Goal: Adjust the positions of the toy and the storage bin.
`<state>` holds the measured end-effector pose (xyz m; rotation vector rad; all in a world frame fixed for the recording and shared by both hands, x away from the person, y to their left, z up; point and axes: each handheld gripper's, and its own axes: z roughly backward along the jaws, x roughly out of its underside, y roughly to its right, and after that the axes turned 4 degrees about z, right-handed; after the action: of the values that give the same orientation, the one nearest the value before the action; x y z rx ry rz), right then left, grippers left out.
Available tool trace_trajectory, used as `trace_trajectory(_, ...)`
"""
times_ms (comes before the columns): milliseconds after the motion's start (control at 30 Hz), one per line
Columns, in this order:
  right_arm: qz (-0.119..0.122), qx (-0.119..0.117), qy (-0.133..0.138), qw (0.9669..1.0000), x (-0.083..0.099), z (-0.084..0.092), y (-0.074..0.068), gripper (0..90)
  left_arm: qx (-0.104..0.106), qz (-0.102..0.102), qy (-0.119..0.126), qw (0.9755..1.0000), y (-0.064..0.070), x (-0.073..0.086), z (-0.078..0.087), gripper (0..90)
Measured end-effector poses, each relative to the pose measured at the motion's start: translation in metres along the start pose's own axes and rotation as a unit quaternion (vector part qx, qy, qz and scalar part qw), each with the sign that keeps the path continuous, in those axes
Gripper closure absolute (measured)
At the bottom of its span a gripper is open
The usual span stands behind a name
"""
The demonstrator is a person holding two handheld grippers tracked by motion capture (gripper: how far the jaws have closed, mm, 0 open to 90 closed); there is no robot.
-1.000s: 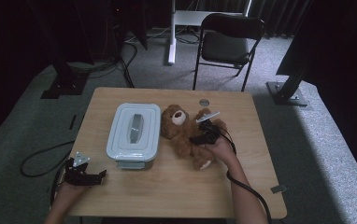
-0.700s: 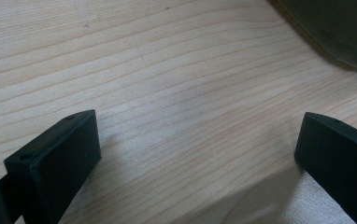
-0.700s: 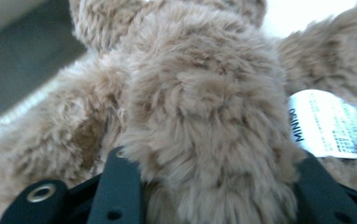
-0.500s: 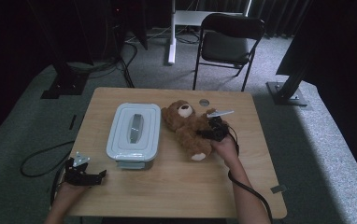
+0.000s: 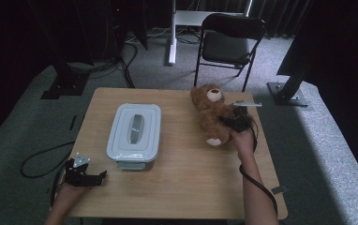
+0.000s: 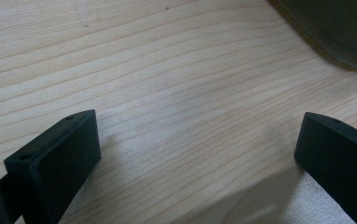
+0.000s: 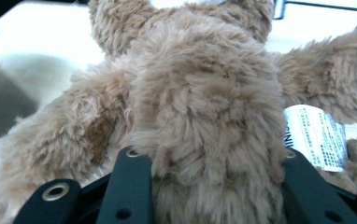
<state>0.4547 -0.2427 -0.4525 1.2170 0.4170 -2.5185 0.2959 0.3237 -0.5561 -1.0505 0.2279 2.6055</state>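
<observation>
The teddy bear is at the far right part of the desk, head toward the far edge, one pale-soled foot pointing toward the person. In the right gripper view its plush body sits between the two black fingers, which press into the fur on both sides; a white printed label hangs at its side. The right gripper is clamped on the bear's body from the bear's right side, its jaws having just been closing on the plush, with the person's right hand behind it and a cable trailing along the forearm.

A pale lidded container stands left of centre on the desk, well apart from the bear.

The left gripper rests at the near left corner of the desk. In the left gripper view its fingers stand wide apart over bare wood, with nothing between them.

A folding chair stands beyond the desk's far edge.
</observation>
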Motion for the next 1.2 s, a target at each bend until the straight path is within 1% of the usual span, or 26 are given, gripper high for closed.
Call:
trace_trajectory(67, -0.014, 0.022, 0.007, 0.9996, -0.003, 0.005, 0.008, 65.4, 0.0, 0.0, 0.0, 1.0, 0.0, 0.0, 0.0, 1.0)
trace_trajectory(133, -0.019, 0.061, 0.009, 0.9979, -0.008, 0.01, 0.015, 65.4, 0.0, 0.0, 0.0, 1.0, 0.0, 0.0, 0.0, 1.0)
trace_trajectory(167, -0.02, 0.068, 0.009, 0.9974, -0.01, 0.01, 0.016, 65.4, 0.0, 0.0, 0.0, 1.0, 0.0, 0.0, 0.0, 1.0)
trace_trajectory(200, -0.028, 0.082, 0.009, 0.9962, -0.013, 0.012, 0.02, 65.4, 0.0, 0.0, 0.0, 1.0, 0.0, 0.0, 0.0, 1.0)
trace_trajectory(233, -0.034, 0.089, 0.009, 0.9954, -0.016, 0.013, 0.024, 65.4, 0.0, 0.0, 0.0, 1.0, 0.0, 0.0, 0.0, 1.0)
trace_trajectory(300, -0.047, 0.099, 0.008, 0.9939, -0.021, 0.014, 0.031, 65.4, 0.0, 0.0, 0.0, 1.0, 0.0, 0.0, 0.0, 1.0)
trace_trajectory(367, -0.05, 0.111, 0.006, 0.9925, -0.028, 0.015, 0.036, 65.3, 0.0, 0.0, 0.0, 1.0, 0.0, 0.0, 0.0, 1.0)
trace_trajectory(467, -0.064, 0.126, 0.009, 0.9899, -0.036, 0.015, 0.042, 65.2, 0.0, 0.0, 0.0, 1.0, 0.0, 0.0, 0.0, 1.0)
trace_trajectory(567, -0.084, 0.136, 0.013, 0.9871, -0.037, 0.011, 0.048, 65.0, 0.0, 0.0, 0.0, 1.0, 0.0, 0.0, 0.0, 1.0)
trace_trajectory(600, -0.087, 0.141, 0.01, 0.986, -0.037, 0.008, 0.049, 65.0, 0.0, 0.0, 0.0, 1.0, 0.0, 0.0, 0.0, 1.0)
trace_trajectory(667, -0.086, 0.149, 0.003, 0.9851, -0.035, 0.002, 0.049, 64.8, 0.0, 0.0, 0.0, 1.0, 0.0, 0.0, 0.0, 1.0)
trace_trajectory(733, -0.089, 0.158, -0.007, 0.9834, -0.031, -0.009, 0.05, 64.3, 0.0, 0.0, 0.0, 1.0, 0.0, 0.0, 0.0, 1.0)
trace_trajectory(767, -0.095, 0.163, -0.015, 0.9819, -0.026, -0.016, 0.052, 64.2, 0.0, 0.0, 0.0, 1.0, 0.0, 0.0, 0.0, 1.0)
trace_trajectory(800, -0.104, 0.164, -0.029, 0.9805, -0.02, -0.025, 0.054, 64.2, 0.0, 0.0, 0.0, 1.0, 0.0, 0.0, 0.0, 1.0)
trace_trajectory(833, -0.111, 0.163, -0.05, 0.9791, -0.012, -0.037, 0.056, 63.9, 0.0, 0.0, 0.0, 1.0, 0.0, 0.0, 0.0, 1.0)
trace_trajectory(867, -0.117, 0.157, -0.075, 0.9778, -0.002, -0.049, 0.059, 62.3, 0.0, 0.0, 0.0, 1.0, 0.0, 0.0, 0.0, 1.0)
trace_trajectory(900, -0.125, 0.156, -0.055, 0.9782, 0.005, -0.05, 0.061, 61.2, 0.0, 0.0, 0.0, 1.0, 0.0, 0.0, 0.0, 1.0)
trace_trajectory(933, -0.138, 0.156, -0.046, 0.9771, 0.005, -0.047, 0.061, 58.7, 0.0, 0.0, 0.0, 1.0, 0.0, 0.0, 0.0, 1.0)
trace_trajectory(967, -0.134, 0.155, -0.048, 0.9777, 0.004, -0.046, 0.061, 56.1, 0.001, -0.001, 0.0, 1.0, 0.0, 0.0, 0.0, 1.0)
trace_trajectory(1000, -0.124, 0.153, -0.052, 0.9791, 0.002, -0.046, 0.061, 52.9, 0.001, -0.001, 0.0, 1.0, 0.0, 0.0, 0.0, 1.0)
trace_trajectory(1033, -0.118, 0.15, -0.052, 0.9803, 0.001, -0.044, 0.061, 51.7, 0.002, -0.001, 0.0, 1.0, 0.0, 0.0, 0.0, 1.0)
trace_trajectory(1100, -0.121, 0.142, -0.048, 0.9812, 0.002, -0.042, 0.063, 48.8, 0.001, -0.002, 0.0, 1.0, 0.0, 0.0, 0.0, 1.0)
trace_trajectory(1133, -0.126, 0.143, -0.046, 0.9805, 0.003, -0.042, 0.063, 43.3, 0.001, -0.001, 0.0, 1.0, 0.0, 0.0, 0.0, 1.0)
trace_trajectory(1200, -0.136, 0.144, -0.042, 0.9793, 0.004, -0.041, 0.064, 36.9, 0.0, 0.0, 0.0, 1.0, 0.0, 0.0, 0.0, 1.0)
